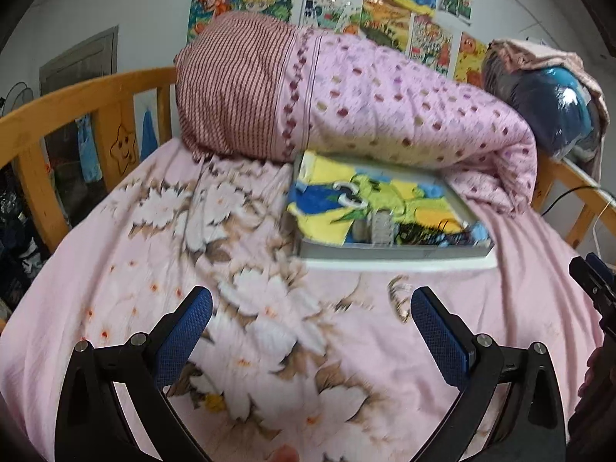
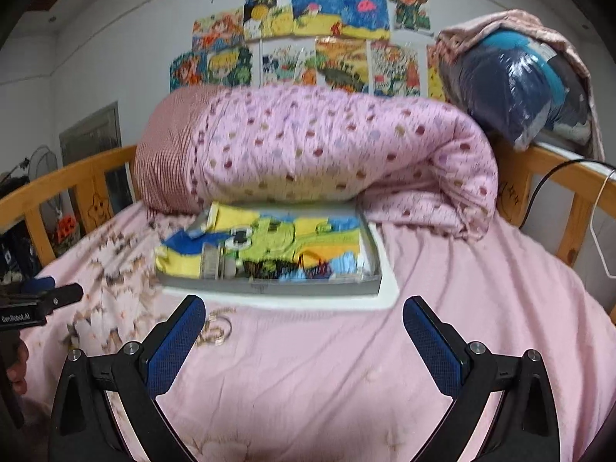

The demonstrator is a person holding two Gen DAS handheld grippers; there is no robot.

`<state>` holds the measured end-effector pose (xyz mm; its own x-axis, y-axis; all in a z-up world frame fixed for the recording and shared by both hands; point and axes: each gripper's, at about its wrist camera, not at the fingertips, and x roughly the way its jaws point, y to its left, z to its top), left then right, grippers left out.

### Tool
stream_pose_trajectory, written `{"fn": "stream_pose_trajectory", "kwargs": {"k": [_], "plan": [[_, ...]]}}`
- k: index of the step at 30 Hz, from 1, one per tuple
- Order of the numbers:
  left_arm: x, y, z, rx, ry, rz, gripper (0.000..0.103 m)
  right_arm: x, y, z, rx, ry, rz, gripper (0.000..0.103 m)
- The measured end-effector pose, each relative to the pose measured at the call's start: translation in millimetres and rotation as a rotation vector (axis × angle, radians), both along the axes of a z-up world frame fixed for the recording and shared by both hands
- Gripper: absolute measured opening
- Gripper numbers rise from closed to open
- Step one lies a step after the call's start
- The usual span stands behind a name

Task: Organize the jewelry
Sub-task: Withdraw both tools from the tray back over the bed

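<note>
Both grippers, left (image 1: 312, 308) and right (image 2: 304, 317), had jaws spread, empty, over pink floral bedsheet (image 2: 442, 327); tray (image 2: 269, 287) beyond, rolled quilt (image 2: 327, 146) far, drawings (image 2: 308, 38) on wall.

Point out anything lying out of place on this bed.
A thin gold chain lies loose on the pink floral bedsheet, in front of the shallow grey tray instead of in it, beside the right gripper's left finger.

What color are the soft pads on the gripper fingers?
Blue, on black arms. The pads show best in the right wrist view.
</note>
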<state>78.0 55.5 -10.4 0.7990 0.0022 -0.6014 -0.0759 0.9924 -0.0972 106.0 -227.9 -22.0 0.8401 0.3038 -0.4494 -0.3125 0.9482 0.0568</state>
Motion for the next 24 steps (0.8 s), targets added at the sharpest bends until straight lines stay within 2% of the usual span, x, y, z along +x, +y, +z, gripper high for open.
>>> {"fn": "stream_pose_trajectory", "kwargs": {"k": [5, 10, 24], "plan": [[0.4, 4.4, -16.1, -0.001, 0.059, 0.008, 0.101, 10.6, 5.6, -21.2, -0.028, 0.102, 0.012, 0.103], [5.6, 1.6, -27.5, -0.008, 0.100, -0.010, 0.101, 18.4, 0.7, -32.6, -0.011, 0.169, 0.011, 0.103], [23.9, -28.5, -47.8, 0.010, 0.167, -0.097, 0.101, 36.5, -15.7, -46.5, 0.017, 0.252, -0.024, 0.103]]}}
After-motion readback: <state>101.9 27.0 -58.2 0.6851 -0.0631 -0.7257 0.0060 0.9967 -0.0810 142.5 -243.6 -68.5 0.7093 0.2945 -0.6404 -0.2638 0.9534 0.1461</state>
